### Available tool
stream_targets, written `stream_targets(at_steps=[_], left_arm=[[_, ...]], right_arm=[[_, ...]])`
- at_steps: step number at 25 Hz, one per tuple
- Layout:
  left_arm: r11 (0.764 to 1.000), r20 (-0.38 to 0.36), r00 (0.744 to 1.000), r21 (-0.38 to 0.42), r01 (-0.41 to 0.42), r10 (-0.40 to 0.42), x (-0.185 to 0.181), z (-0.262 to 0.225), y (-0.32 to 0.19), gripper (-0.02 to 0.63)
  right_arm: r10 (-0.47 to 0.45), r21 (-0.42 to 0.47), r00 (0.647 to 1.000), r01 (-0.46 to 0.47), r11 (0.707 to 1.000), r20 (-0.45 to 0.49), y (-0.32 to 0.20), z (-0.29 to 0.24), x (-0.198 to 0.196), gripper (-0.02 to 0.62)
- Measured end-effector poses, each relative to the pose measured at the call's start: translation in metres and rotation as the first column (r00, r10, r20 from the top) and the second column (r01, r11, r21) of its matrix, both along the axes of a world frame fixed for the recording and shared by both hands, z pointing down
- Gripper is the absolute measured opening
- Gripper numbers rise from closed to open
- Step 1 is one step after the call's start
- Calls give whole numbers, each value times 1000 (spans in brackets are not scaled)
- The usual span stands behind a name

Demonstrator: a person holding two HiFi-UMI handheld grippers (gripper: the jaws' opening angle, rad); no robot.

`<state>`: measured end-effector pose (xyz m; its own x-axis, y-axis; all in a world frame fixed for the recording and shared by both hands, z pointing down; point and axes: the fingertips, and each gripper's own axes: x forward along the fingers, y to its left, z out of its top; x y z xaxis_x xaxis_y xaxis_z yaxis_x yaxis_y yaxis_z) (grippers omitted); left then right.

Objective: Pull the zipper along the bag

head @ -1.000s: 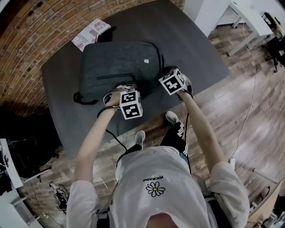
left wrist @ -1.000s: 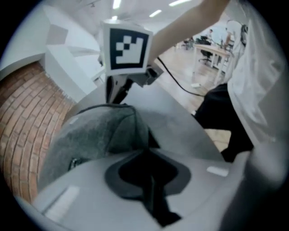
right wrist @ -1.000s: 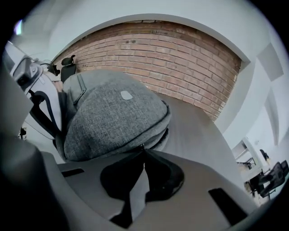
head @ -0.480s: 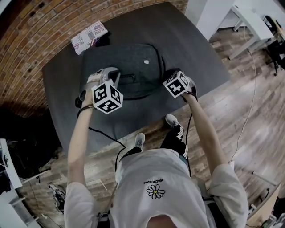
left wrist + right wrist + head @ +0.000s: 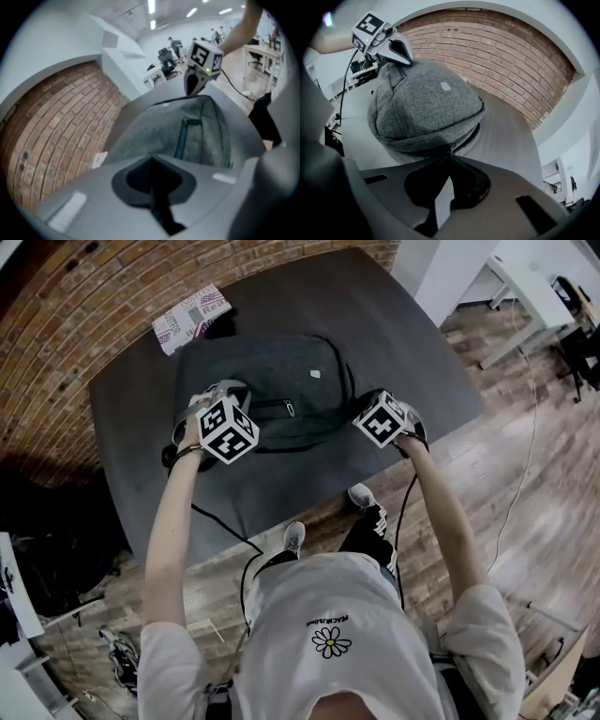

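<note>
A dark grey backpack (image 5: 272,367) lies flat on the dark table (image 5: 403,324). My left gripper (image 5: 151,159) is at the bag's left end, and its jaws have just been closing and now meet. A dark strip shows in the slit behind the tips; whether it is pinched I cannot tell. My right gripper (image 5: 451,152) is at the bag's right end, shut on the small metal zipper pull (image 5: 451,147) where the main zipper gapes (image 5: 472,133). The front pocket zipper (image 5: 272,409) runs between the two grippers. Each gripper shows in the other's view: the right gripper (image 5: 190,91) and the left gripper (image 5: 408,60).
A printed packet (image 5: 190,313) lies on the table beyond the bag's far left corner. A brick wall (image 5: 84,306) borders the table at the back and left. The table's front edge (image 5: 309,498) is close to the person's feet on a wooden floor.
My left gripper has moved from the middle of the bag's front edge up to its left end. The right gripper has stayed at the right end, shifting only slightly.
</note>
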<state>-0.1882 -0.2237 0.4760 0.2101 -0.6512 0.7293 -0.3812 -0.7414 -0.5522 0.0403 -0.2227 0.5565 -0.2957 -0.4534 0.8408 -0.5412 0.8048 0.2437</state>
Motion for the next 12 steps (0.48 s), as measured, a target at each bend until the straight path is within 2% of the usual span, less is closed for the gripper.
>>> stream_targets(at_steps=[4, 6, 7, 9, 11, 12], left_arm=[[999, 20, 1000, -46, -6, 6, 2, 5, -3, 0], [998, 15, 1000, -57, -8, 9, 1, 6, -3, -2], [998, 6, 1000, -62, -6, 6, 1, 7, -3, -2], [997, -10, 1000, -76, 2, -3, 1, 8, -3, -2], [997, -11, 1000, -83, 5, -6, 1, 8, -4, -2], [997, -5, 1000, -78, 3, -4, 0, 8, -3, -2]], right_arm=[[-79, -50, 996, 77, 996, -41, 18, -8, -5, 3], [-122, -88, 992, 119, 989, -26, 34, -8, -11, 0], [-150, -135, 989, 148, 980, -3, 49, -3, -16, -2], [-231, -248, 972, 233, 940, 39, 95, 11, -32, -2], [-309, -241, 951, 302, 922, 9, 130, 27, -46, 0], [-308, -211, 951, 301, 930, -5, 136, 34, -50, 0]])
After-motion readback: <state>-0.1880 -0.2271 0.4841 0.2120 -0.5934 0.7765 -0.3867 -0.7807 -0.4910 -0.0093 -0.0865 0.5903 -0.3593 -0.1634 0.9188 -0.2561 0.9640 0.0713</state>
